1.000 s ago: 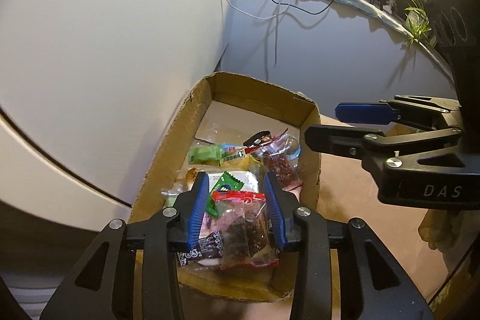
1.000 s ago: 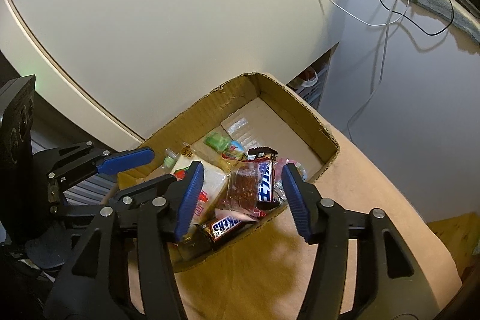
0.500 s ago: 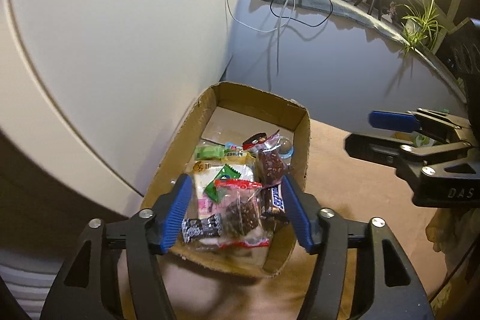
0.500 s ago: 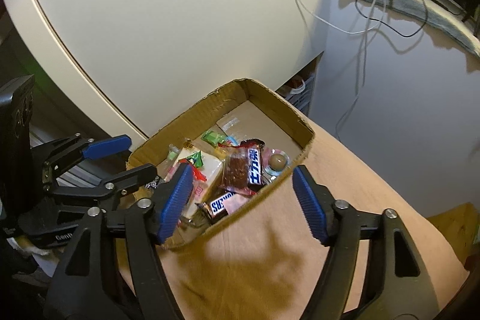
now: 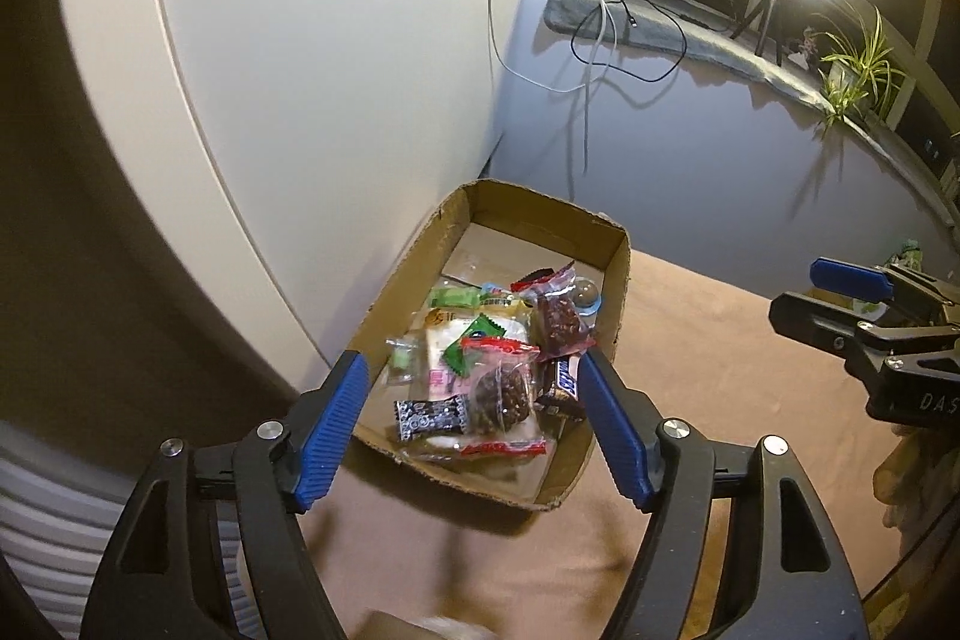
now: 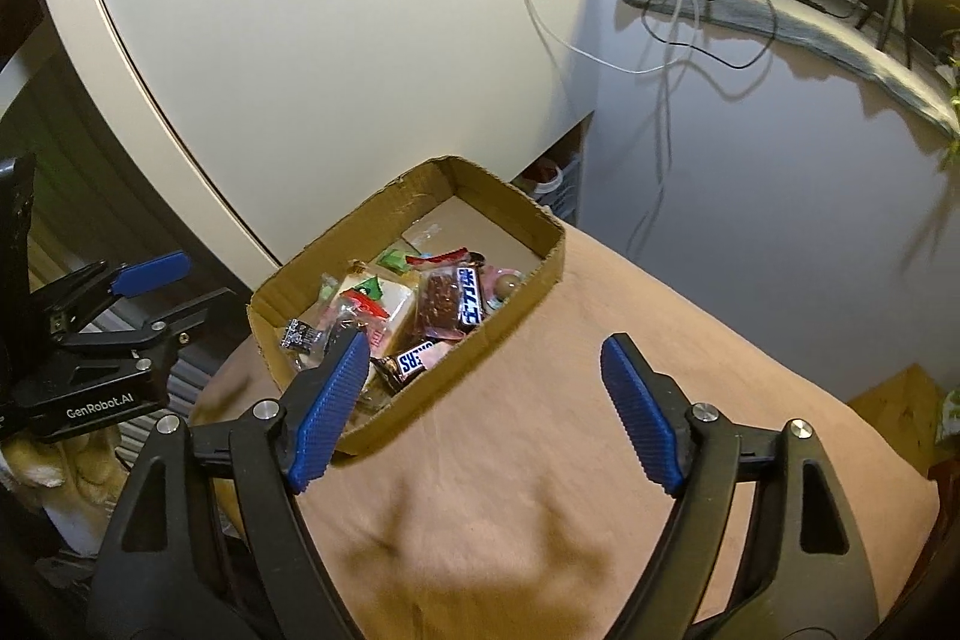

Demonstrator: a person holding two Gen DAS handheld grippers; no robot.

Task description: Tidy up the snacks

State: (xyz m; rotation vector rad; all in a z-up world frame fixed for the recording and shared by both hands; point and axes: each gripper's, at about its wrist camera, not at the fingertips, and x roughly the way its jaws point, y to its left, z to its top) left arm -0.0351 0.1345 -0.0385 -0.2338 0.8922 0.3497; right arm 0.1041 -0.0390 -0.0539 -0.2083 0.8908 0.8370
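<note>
I see a brown cardboard box (image 5: 618,280) on a tan cloth (image 6: 600,400). Inside, a brown Snickers bar (image 6: 414,361) carries blue lettering on white, a black wrapper (image 5: 429,415) has white print, and a clear packet (image 5: 501,388) shows red seams over something dark brown. A green packet (image 5: 454,295) lies further back. Both my grippers (image 5: 471,424) (image 6: 483,400) are black with ridged blue pads (image 5: 333,430). The cabinet (image 5: 300,70) is cream.

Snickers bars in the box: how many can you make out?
1 for certain: the Snickers bar lies at the near end of the cardboard box, by its right wall. Overlapping wrappers may hide more.
</note>
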